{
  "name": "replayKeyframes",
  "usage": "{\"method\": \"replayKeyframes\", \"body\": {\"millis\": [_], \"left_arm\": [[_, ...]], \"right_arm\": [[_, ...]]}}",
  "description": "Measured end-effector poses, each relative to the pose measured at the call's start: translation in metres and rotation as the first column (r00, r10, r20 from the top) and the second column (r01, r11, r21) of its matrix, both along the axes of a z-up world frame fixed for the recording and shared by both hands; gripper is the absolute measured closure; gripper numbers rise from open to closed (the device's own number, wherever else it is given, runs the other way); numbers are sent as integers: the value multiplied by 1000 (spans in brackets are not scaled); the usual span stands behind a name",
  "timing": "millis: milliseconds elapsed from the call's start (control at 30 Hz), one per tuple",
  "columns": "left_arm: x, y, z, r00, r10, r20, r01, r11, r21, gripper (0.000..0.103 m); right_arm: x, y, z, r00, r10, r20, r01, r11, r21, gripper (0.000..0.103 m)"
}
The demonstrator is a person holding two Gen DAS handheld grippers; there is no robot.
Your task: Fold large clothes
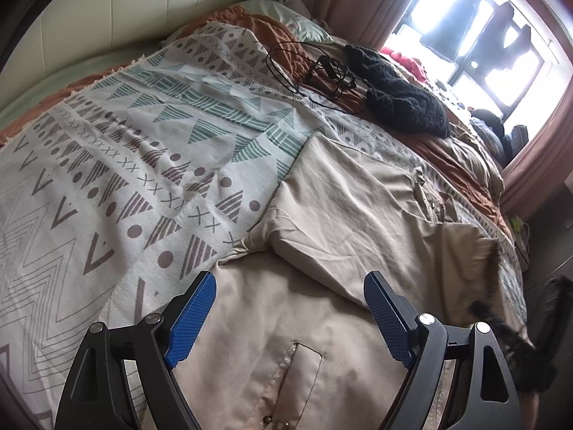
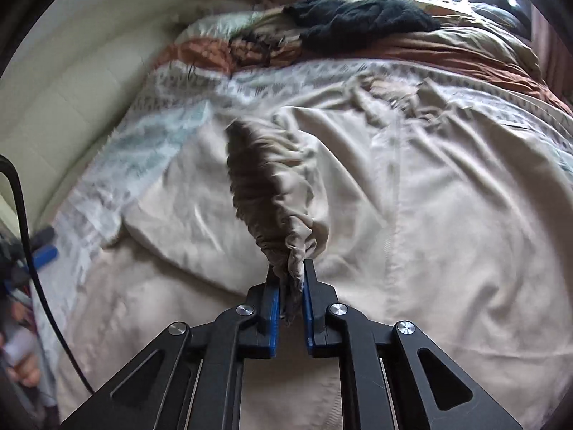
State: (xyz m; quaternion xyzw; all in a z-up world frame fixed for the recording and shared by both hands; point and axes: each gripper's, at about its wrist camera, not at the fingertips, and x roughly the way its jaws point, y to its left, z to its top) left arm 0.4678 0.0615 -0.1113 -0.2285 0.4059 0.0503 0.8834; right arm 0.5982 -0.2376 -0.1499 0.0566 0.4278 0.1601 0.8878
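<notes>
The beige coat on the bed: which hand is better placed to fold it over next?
Probably the right. The right gripper already pinches a bunched fold of the beige coat, while the left gripper hangs open above it.

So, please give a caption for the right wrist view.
Right gripper shut on a gathered fold of the beige garment on the bed.

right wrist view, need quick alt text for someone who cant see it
The right gripper is shut on a gathered, ruched edge of a beige garment that lies spread over a bed. A patterned blanket covers the bed under it, and a black knitted garment lies at the far end near a bright window.
</notes>
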Motion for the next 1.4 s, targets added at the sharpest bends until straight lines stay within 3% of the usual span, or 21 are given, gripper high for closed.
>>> {"method": "replayKeyframes", "body": {"millis": [133,267,300,367,433,467,533,600,733,900,967,1033,1100,1133,1167,1400], "left_arm": [[6,-11,-1,1000,-6,-5,6,999,35,18],[11,-17,-5,1000,1,-22,1,996,86,18],[13,-17,-7,1000,6,-29,-3,995,98,18],[16,-15,-11,999,15,-42,-10,994,111,18],[18,-11,-15,998,30,-59,-22,992,123,26],[19,-8,-17,997,40,-68,-31,991,128,28],[22,-1,-24,993,66,-96,-53,990,127,47],[24,6,-32,988,83,-130,-69,992,107,59],[29,14,-50,978,101,-181,-89,993,73,79],[42,11,-65,973,89,-214,-73,994,82,80],[48,10,-71,972,81,-222,-68,996,66,80],[54,11,-76,971,83,-226,-70,996,64,80],[58,12,-79,972,91,-218,-75,994,80,82],[60,13,-80,971,95,-219,-77,993,91,86],[61,13,-81,969,102,-224,-80,991,105,88],[66,15,-85,965,134,-224,-102,983,150,94]], "right_arm": [[-4,-60,23,992,-123,35,118,986,120,92],[-7,-114,20,970,-242,-11,239,950,200,91],[-7,-126,16,961,-274,-34,276,940,199,89],[-9,-142,5,944,-320,-81,330,928,173,71],[-13,-153,-8,939,-325,-111,341,922,186,46],[-14,-156,-12,939,-322,-123,340,921,187,45],[-16,-162,-24,937,-307,-165,336,923,190,45],[-17,-169,-37,933,-292,-211,337,916,218,45],[-13,-178,-63,920,-261,-292,347,889,299,45],[2,-170,-80,922,-206,-327,327,867,377,45],[10,-167,-85,924,-202,-325,324,864,386,48],[17,-165,-87,922,-217,-321,333,867,370,64],[21,-167,-87,928,-223,-297,329,865,380,69],[23,-167,-86,933,-225,-279,322,868,379,77],[24,-168,-84,938,-223,-266,314,872,375,92],[31,-176,-89,934,-246,-258,328,875,356,94]]}}
